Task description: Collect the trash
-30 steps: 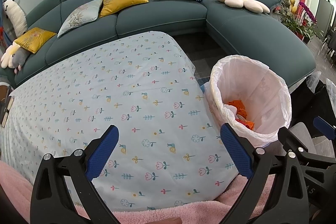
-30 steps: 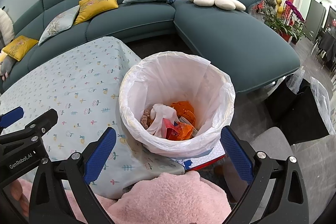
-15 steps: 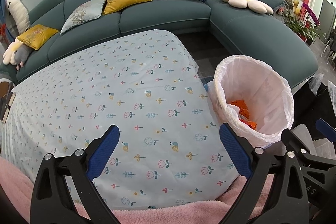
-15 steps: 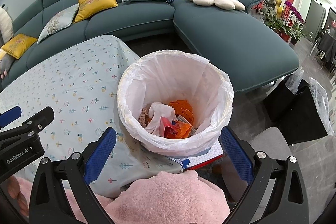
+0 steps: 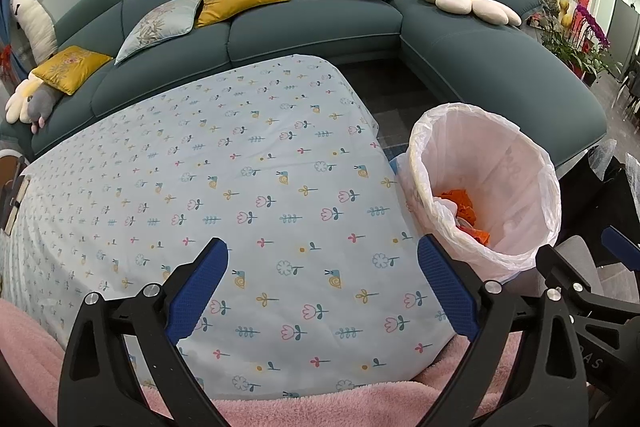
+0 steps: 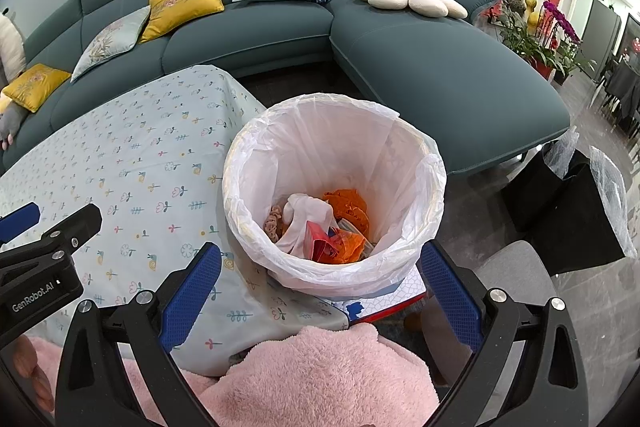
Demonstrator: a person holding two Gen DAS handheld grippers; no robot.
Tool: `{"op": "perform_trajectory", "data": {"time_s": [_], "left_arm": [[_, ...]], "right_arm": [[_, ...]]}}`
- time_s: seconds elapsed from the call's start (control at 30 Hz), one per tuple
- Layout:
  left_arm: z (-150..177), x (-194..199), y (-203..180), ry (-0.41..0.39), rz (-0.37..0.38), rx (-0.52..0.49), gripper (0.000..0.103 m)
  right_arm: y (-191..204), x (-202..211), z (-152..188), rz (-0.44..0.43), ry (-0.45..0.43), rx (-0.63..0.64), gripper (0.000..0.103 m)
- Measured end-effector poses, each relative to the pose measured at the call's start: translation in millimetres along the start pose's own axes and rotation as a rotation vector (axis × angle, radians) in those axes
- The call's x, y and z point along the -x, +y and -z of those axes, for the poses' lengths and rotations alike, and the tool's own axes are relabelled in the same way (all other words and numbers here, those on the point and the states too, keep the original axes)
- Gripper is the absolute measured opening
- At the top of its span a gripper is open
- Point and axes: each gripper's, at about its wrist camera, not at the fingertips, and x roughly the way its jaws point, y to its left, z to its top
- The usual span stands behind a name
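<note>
I hold left gripper point(image 5: 322, 281) wide open, empty, over the bare tablecloth point(image 5: 224, 163) | right gripper point(image 6: 320, 285) gaping, empty, near the bin point(image 6: 432, 163) at table's right edge | trash point(image 6: 320, 223) sits inside the liner, so collection looks done.

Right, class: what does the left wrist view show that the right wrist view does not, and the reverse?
Left only: the white panda-faced plush at the sofa's far end. Right only: the white crumpled cloth and red packet deep in the bin, plus the black boxes on the floor. Both: the white-lined waste bin and the floral tablecloth.
</note>
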Motion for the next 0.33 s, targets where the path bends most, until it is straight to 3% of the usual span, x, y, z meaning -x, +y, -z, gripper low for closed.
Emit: {"op": "perform_trajectory", "data": {"time_s": [0.33], "left_arm": [[0.3,0.9,-2.8,-0.011,0.013,-0.026,0.091]], "right_arm": [[0.7,-0.1,-0.2,0.001,0.001,0.0,0.096]]}}
